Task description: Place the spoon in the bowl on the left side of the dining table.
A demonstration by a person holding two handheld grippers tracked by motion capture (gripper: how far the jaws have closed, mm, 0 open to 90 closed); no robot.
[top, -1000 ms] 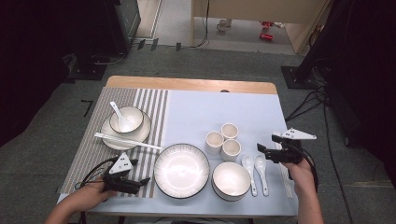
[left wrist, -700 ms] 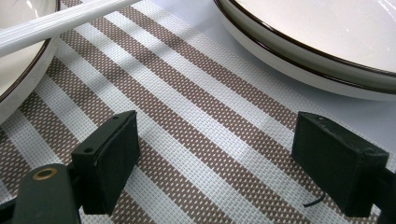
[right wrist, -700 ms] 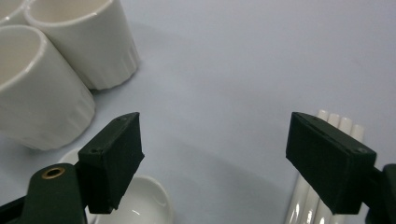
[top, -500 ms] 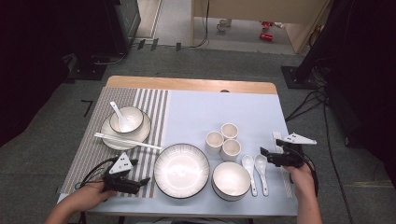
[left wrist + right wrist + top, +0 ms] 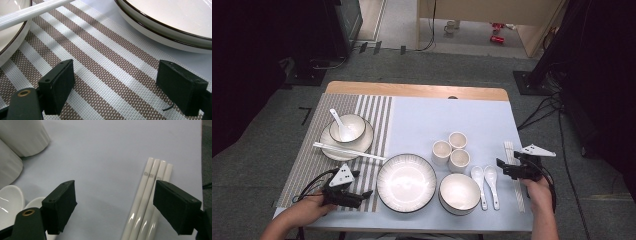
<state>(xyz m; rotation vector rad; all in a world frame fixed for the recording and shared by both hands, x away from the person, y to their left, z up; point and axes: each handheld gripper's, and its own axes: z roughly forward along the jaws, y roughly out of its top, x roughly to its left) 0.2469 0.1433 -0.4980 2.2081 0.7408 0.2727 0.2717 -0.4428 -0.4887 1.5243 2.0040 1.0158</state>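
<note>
Desk (image 5: 412, 107) crowded: beside the chopsticks (image 5: 147, 202), spoons (image 5: 486, 185) and cups (image 5: 451, 149); my right claw (image 5: 501, 166) and left claw (image 5: 364, 196) gape wide, empty.

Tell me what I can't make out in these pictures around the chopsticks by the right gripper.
- Chopsticks, right gripper view: four white sticks; their near ends are cut off by the bottom edge, and one gripper finger covers part of the outermost stick.
- Printed marks near their tips, same view: too small to read.
- High view: the right gripper and hand hide part of the sticks, so contact cannot be judged.
</note>
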